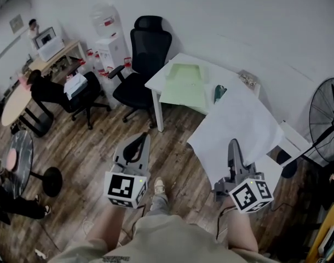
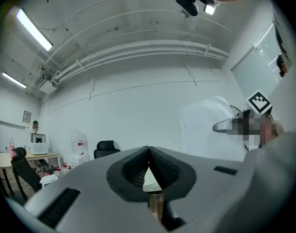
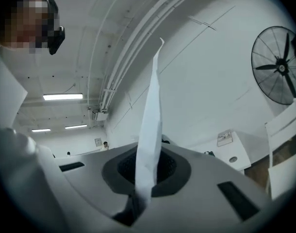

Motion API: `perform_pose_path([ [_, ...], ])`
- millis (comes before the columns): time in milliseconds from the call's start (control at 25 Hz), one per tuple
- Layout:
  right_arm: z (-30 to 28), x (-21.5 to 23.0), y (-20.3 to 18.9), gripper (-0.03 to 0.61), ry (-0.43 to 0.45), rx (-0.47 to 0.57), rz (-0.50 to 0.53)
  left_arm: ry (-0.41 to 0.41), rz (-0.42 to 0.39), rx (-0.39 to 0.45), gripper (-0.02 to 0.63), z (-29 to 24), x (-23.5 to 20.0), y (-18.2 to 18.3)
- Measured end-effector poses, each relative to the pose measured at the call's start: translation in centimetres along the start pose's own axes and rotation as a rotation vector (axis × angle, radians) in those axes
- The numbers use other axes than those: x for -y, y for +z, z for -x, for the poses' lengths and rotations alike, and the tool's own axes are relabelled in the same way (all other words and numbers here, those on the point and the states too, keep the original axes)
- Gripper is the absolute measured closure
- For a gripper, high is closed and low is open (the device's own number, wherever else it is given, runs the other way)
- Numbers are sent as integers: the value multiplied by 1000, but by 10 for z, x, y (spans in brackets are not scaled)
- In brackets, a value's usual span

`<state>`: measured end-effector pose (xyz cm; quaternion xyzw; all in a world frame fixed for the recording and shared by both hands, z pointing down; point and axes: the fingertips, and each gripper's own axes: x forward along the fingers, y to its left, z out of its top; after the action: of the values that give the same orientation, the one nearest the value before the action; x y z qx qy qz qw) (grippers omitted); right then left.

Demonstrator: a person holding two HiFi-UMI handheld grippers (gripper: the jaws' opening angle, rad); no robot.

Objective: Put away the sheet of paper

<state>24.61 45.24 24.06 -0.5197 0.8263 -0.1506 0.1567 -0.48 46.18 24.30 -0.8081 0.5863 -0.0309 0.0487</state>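
A large white sheet of paper (image 1: 241, 122) hangs in the air in front of me, over the right end of the white table (image 1: 156, 81). My right gripper (image 1: 233, 144) is shut on the sheet's near edge. In the right gripper view the sheet (image 3: 152, 115) stands edge-on, rising from between the closed jaws (image 3: 146, 166). My left gripper (image 1: 136, 145) is to the left over the wooden floor, level, its tips (image 2: 148, 150) together with nothing between them. On the table lies a pale green mat (image 1: 183, 84).
A black office chair (image 1: 140, 53) stands left of the table, with a water dispenser (image 1: 109, 37) behind it. A standing fan (image 1: 328, 119) is at the far right. A person sits at a desk at the left (image 1: 46, 89). A small teal object (image 1: 219, 93) lies on the table.
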Motion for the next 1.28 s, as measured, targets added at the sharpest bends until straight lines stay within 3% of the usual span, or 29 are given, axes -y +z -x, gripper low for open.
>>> perform_pose_path([
  [320, -88, 28, -27, 555, -4, -42, -205, -16, 5, -46, 594, -75, -45, -27],
  [840, -267, 43, -63, 555, 15, -92, -394, -82, 52, -75, 594, -216, -147, -53],
  [1120, -346, 63, -88, 555, -47, -83, -488, -105, 44, -103, 594, -275, -197, -74],
  [1280, -372, 85, -113, 555, -158, -98, -611, -123, 42, -120, 594, -302, -213, -87],
])
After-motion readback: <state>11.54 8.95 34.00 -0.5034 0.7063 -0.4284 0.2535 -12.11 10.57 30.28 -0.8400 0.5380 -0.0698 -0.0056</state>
